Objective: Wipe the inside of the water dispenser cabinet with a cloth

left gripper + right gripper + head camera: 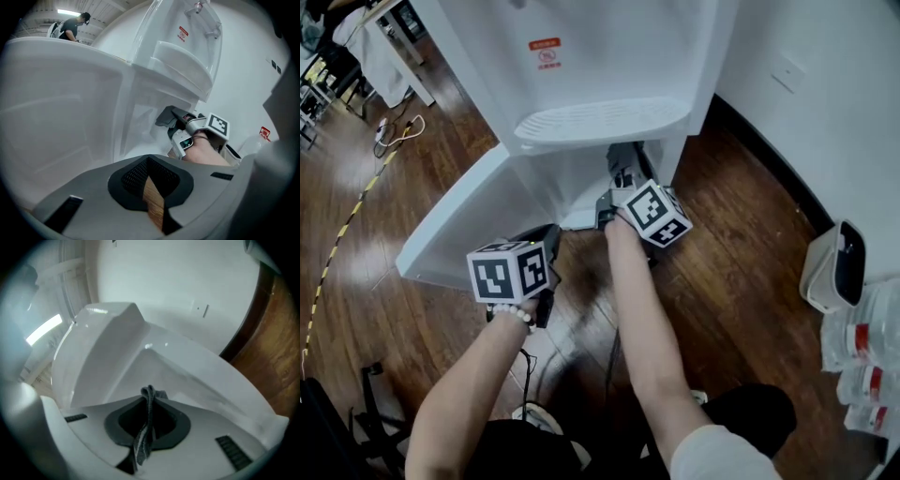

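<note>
One dispenser, two tools, one cloth

A: What is the person wearing?

B: A white short sleeve on the right arm, a pale bead bracelet on the left wrist, and dark trousers.

A: And the tools?

B: The left gripper and right gripper are pale grey shells with black textured pads. Each bears a white cube with black square markers. A thin black cable trails below.

Dispenser white; label red; cloth dk grey; floor brown wood-grain.
</note>
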Demonstrator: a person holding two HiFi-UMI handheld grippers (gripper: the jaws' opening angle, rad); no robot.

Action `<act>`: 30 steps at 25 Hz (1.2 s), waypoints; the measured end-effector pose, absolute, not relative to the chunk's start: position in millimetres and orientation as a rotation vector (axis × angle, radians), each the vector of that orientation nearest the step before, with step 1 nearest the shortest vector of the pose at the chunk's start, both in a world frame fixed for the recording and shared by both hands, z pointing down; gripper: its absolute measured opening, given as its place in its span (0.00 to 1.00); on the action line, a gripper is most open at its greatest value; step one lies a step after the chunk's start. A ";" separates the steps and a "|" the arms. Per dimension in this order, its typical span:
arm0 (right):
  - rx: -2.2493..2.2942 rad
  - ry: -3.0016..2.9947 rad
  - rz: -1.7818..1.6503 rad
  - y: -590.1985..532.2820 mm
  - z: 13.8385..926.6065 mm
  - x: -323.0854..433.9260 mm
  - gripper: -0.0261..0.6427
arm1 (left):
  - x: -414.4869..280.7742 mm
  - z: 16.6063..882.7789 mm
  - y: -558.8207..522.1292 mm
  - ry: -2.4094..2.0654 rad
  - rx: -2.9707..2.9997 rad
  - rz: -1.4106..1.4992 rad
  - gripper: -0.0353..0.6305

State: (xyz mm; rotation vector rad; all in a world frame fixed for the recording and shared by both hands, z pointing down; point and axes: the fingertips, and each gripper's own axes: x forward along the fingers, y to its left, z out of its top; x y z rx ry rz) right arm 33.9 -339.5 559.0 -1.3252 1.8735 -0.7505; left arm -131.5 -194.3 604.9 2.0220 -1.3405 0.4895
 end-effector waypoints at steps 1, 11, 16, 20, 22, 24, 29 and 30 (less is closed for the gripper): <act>-1.304 1.840 -0.737 -335.7 545.2 40.4 0.07 | -129.9 602.0 -195.8 -1.342 2.032 0.485 0.05; -1.285 1.545 -0.912 -331.8 554.1 82.0 0.07 | -130.3 596.5 -188.3 -1.336 2.038 0.486 0.05; -1.302 1.517 -0.969 -334.7 569.3 81.9 0.07 | -132.2 595.4 -188.3 -1.347 2.035 0.489 0.05; -1.315 1.463 -1.047 -335.8 596.2 79.7 0.07 | -126.6 596.3 -186.4 -1.331 2.039 0.497 0.05; -1.342 1.442 -1.072 -335.9 611.9 81.6 0.07 | -123.6 597.4 -185.9 -1.323 2.042 0.500 0.05; -1.371 1.425 -1.093 -335.2 628.0 82.8 0.07 | -122.6 598.5 -185.1 -1.319 2.042 0.503 0.05; -1.430 1.393 -1.153 -334.2 663.4 81.3 0.07 | -124.4 600.6 -186.3 -1.322 2.034 0.500 0.05; -1.439 1.387 -1.169 -334.4 671.3 80.4 0.07 | -124.6 601.3 -186.4 -1.322 2.032 0.501 0.05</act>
